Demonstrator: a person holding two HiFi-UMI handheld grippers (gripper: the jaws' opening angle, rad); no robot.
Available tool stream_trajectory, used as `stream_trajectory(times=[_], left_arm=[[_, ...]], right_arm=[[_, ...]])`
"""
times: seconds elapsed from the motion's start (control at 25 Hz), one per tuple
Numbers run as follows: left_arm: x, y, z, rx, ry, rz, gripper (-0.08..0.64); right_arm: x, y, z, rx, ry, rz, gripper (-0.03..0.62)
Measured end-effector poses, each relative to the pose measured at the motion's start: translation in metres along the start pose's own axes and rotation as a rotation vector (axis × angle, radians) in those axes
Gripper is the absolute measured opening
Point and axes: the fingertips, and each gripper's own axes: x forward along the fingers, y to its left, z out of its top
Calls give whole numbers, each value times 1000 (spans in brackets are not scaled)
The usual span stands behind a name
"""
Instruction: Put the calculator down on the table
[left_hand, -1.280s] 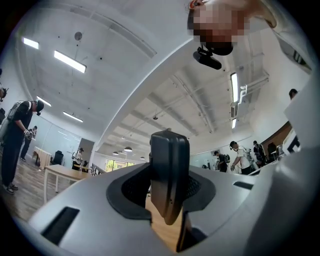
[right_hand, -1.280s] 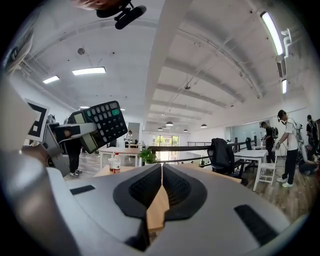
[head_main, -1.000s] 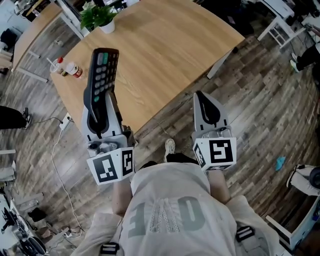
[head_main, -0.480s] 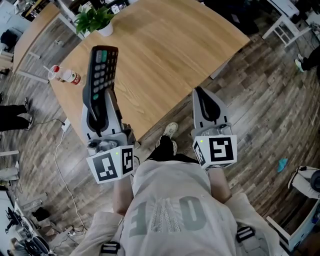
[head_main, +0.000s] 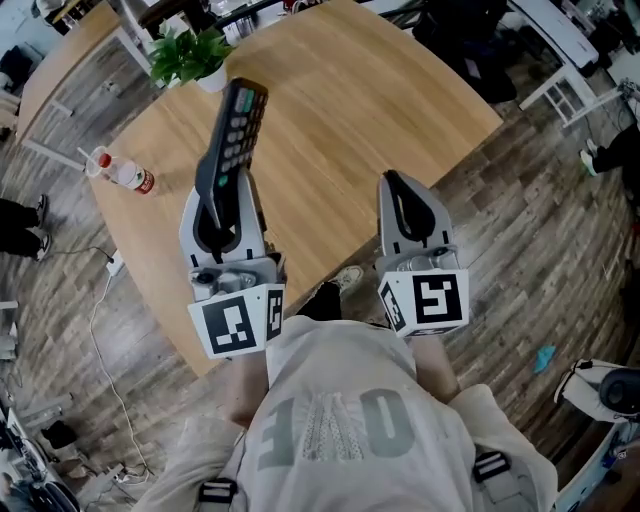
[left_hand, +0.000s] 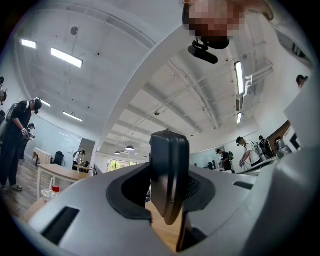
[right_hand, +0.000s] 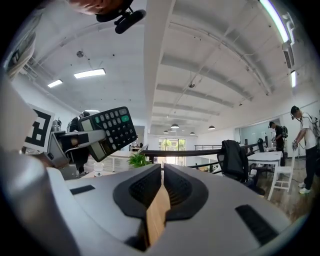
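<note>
Left tongs (head_main: 218, 200) grasp the slim black keypad calculator (head_main: 233, 135) above the light wooden counter (head_main: 340, 100); their own view shows only its edge. Right tongs (right_hand: 162, 172) clenched, empty.

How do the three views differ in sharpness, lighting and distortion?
Head view: sharp, evenly lit, the table edges bowed. Left gripper view: strong fisheye, the calculator close and dim against bright ceiling lights. Right gripper view: fisheye, black corners, calculator keys distinct.

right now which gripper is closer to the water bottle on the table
Left. The left gripper, shut on the calculator, is just right of the bottle; the right gripper is much farther right.
</note>
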Motion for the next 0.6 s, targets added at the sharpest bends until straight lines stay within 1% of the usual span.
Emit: stream_trajectory(times=[0.28,0.44,0.6], left_arm=[[20,-5,-21,39,35,-2,121],[22,-5,-29,37,54,7,121],[22,-6,-30,57,55,13,121]], right_arm=[[41,1,5,-8,-21,55,21],[49,4,-1,2,-11,76,21],[51,5,-1,9,-23,87,21]])
